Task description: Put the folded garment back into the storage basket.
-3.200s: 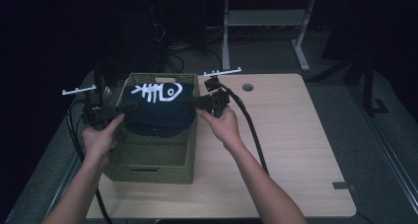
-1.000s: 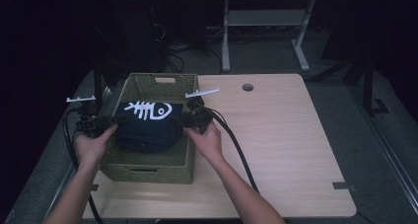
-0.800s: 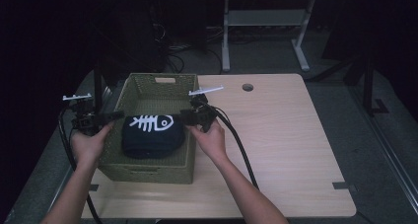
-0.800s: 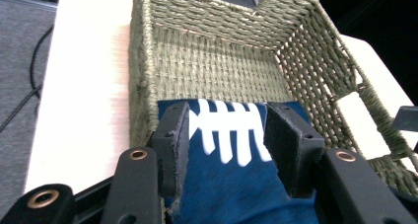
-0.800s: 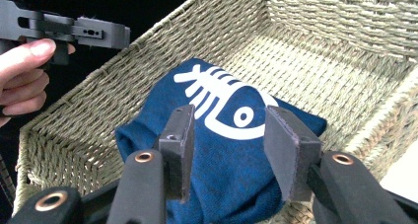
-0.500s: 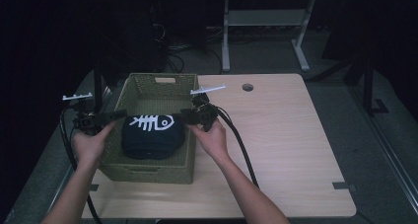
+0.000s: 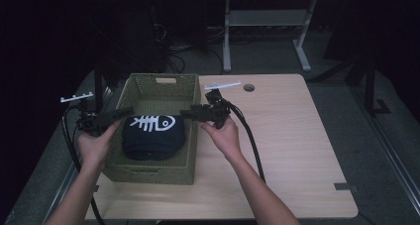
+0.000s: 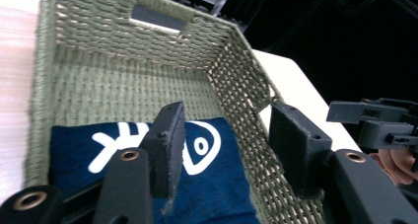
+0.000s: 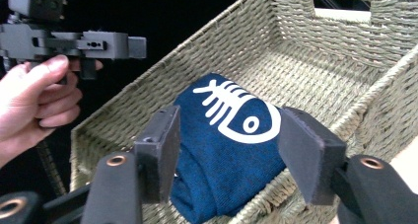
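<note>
Since a second ago I've dropped the folded navy fish-skeleton-print cloth (image 7: 152, 135) into the woven olive basket (image 7: 148, 173); both left gripper (image 7: 121, 113) and right gripper (image 7: 190, 113), jaws just opening and empty, could snag its rim on withdrawal.

left gripper (image 7: 115, 117) and right gripper (image 7: 190, 112): black jaws, brass-ringed screws, grey toothed plates on top, thick black cables trailed behind; arms seen bare.
</note>
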A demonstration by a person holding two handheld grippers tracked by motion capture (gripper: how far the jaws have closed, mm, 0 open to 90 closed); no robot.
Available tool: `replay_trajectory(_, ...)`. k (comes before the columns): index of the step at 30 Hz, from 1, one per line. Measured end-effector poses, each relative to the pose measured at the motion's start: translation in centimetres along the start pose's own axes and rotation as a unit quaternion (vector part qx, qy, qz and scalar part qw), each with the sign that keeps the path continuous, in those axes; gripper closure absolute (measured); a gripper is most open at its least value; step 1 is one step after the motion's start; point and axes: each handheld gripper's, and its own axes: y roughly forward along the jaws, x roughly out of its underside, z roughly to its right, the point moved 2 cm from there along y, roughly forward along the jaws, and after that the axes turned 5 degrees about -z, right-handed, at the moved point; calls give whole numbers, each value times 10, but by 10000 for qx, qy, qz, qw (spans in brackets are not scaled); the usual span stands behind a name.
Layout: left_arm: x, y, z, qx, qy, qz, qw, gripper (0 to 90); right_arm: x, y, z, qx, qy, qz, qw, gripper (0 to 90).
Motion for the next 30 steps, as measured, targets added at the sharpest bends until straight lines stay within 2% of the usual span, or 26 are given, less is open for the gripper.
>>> replay_trajectory(2, 0, 1, 3, 34, 19, -20, 10000, 453, 0, -3, 1, -59, -7, 42, 10000, 399)
replay_trajectory(4, 2, 3, 12, 143, 92, -13, 9999, 442, 0, -13, 5, -156, -1, 115, 9998, 373)
replay_trajectory(6, 2, 5, 16, 223, 89, 0, 9997, 432, 0, -16, 6, -203, 7, 130, 9997, 367)
replay_trajectory(8, 3, 7, 21, 275, 170, 10, 9995, 408, 2, -26, 10, -295, 1, 168, 9994, 346)
replay_trajectory(11, 6, 12, 29, 567, 84, 74, 9983, 389, 4, -32, 13, -337, -28, 222, 9992, 334)
replay_trajectory(13, 7, 17, 35, 637, 153, 53, 9978, 365, 6, -41, 17, -333, -32, 258, 9991, 324)
replay_trajectory(20, 8, 24, 45, 729, 259, 11, 9970, 340, 13, -56, 28, -319, -12, 286, 9991, 298)
replay_trajectory(23, 8, 28, 49, 740, 270, 12, 9969, 314, 17, -68, 36, -331, 51, 437, 9985, 290)
replay_trajectory(26, 7, 30, 53, 901, 304, 0, 9955, 290, 19, -72, 39, -404, 155, 491, 9979, 287)
replay_trajectory(30, 6, 33, 60, 1011, 358, 81, 9942, 270, 23, -82, 45, -341, 185, 549, 9977, 278)
